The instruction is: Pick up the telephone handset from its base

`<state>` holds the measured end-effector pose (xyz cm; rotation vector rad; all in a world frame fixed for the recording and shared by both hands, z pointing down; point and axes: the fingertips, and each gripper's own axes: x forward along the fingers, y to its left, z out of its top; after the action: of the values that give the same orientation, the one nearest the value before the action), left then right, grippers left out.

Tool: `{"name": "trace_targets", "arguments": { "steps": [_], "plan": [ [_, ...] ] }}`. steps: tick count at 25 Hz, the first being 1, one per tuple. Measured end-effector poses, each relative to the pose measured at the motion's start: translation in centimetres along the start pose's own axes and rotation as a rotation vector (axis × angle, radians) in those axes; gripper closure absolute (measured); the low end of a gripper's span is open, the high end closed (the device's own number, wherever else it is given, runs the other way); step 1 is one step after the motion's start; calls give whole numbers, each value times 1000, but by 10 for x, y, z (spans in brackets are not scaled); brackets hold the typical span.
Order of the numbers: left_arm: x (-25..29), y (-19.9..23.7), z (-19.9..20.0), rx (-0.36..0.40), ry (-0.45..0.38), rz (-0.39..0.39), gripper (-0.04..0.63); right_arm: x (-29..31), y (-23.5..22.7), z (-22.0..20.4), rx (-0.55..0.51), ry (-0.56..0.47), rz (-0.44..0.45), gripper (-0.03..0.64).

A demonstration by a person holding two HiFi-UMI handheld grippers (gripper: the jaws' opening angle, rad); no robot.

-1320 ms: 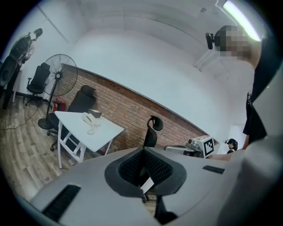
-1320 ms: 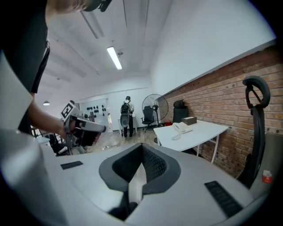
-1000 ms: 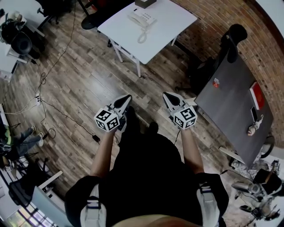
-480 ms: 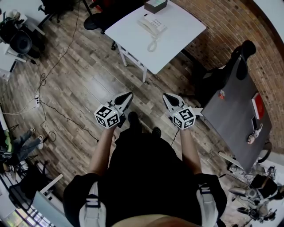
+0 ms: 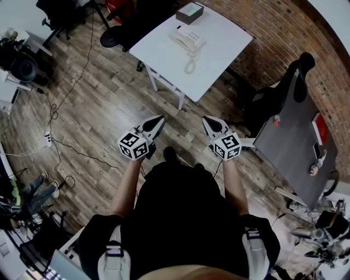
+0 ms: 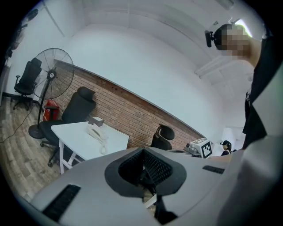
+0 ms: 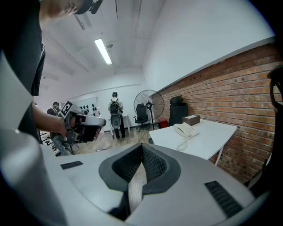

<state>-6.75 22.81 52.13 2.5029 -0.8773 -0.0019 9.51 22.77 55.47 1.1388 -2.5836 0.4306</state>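
Observation:
A white telephone (image 5: 187,39) with its handset on the base lies on a white table (image 5: 219,52) at the top of the head view, its coiled cord (image 5: 190,65) trailing toward me. The telephone (image 6: 94,131) shows in the left gripper view and the telephone (image 7: 185,129) in the right gripper view, both far ahead. My left gripper (image 5: 157,120) and right gripper (image 5: 208,121) are held side by side over the wooden floor, well short of the table. Both are shut with nothing between the jaws.
A small box (image 5: 190,12) sits at the table's far end. A grey table (image 5: 290,136) and a black chair (image 5: 298,60) stand to the right by the brick wall (image 5: 273,27). Cables (image 5: 54,109) run across the floor on the left. A fan (image 6: 53,75) stands beyond the table.
Both grippers have travelled forward with the person. The white table and telephone have come closer in the head view. The jaws stay shut.

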Motion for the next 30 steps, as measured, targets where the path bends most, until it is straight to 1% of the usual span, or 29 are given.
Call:
{"name": "trace_targets", "arguments": {
  "steps": [5,13,22,25,30],
  "plan": [
    [-12,16,3,5,6,4,575,14,-1,-5,22,3,-23,618],
    [-41,43,0,-23,3,40,575,40,18,4,16,-2,-9,618],
    [-45,45,-2,-38,-17,43,575,41,15,-3,29,25,-15,618],
    [-52,54,-1,-46,-25,64,575,47,14,0,47,21,-7,618],
    [-61,73,6,-60,-49,109,575,67,11,13,30,14,20,618]
  ]
}}
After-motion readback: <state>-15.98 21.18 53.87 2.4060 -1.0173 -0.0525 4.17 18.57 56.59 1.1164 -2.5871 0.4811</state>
